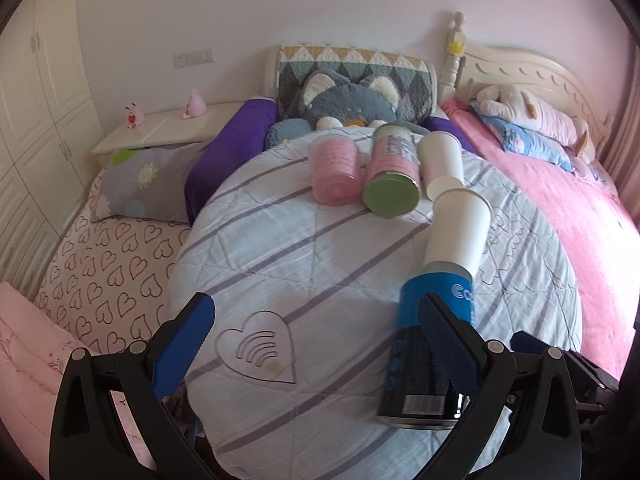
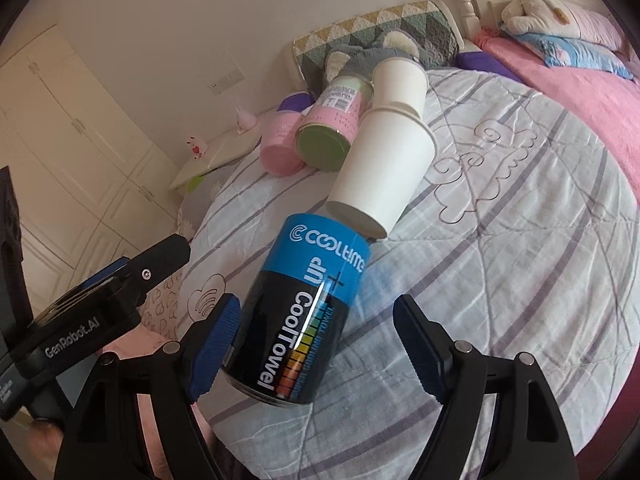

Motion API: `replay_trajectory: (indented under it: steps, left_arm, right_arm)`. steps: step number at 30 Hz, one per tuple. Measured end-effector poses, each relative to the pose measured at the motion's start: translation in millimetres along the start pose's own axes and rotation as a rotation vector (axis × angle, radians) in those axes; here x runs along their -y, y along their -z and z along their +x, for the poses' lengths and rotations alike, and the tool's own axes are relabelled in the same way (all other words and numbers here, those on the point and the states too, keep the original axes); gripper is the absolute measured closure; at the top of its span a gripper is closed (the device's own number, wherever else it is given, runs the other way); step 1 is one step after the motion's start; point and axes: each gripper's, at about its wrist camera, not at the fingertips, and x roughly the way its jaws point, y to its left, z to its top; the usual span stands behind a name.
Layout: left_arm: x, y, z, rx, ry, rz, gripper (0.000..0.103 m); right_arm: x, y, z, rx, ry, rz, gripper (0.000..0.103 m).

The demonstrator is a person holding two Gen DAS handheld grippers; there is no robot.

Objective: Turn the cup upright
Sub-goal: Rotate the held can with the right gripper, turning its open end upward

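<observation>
Left tongs (image 1: 320,344): we see them spread wide, gripping nothing.
Right tongs (image 2: 316,344): wide, straddling the blue can (image 2: 304,312), left pad near its side.
Cup (image 2: 380,176): lying on the bed (image 2: 520,260), base touching the can's far end.
Beyond: second white cup (image 2: 400,84), green-lidded jar (image 2: 332,128), pink cup (image 2: 280,144).

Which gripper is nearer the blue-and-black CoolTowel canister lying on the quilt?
Right. The right gripper straddles the blue-and-black CoolTowel canister, open; the left gripper sits beside it, open.
</observation>
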Motion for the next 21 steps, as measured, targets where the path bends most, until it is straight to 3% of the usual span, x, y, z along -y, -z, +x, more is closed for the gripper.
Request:
replay_trajectory:
  steps: [6,10,21]
  left_arm:
    - [37.3,0.8,17.7,-0.073,0.056,0.070,0.000]
    - [56.7,2.3,29.2,-0.118,0.073,0.097,0.000]
    - [77.0,2.7,41.5,-0.143,0.034,0.156,0.000]
  right_arm:
    - [16.7,6.6,-26.5,0.059,0.087,-0.071,0.023]
    - [27.8,11.0,-22.6,0.053,0.084,-0.111,0.023]
    - [41.0,14.0,-13.6,0.071,0.096,-0.194,0.023]
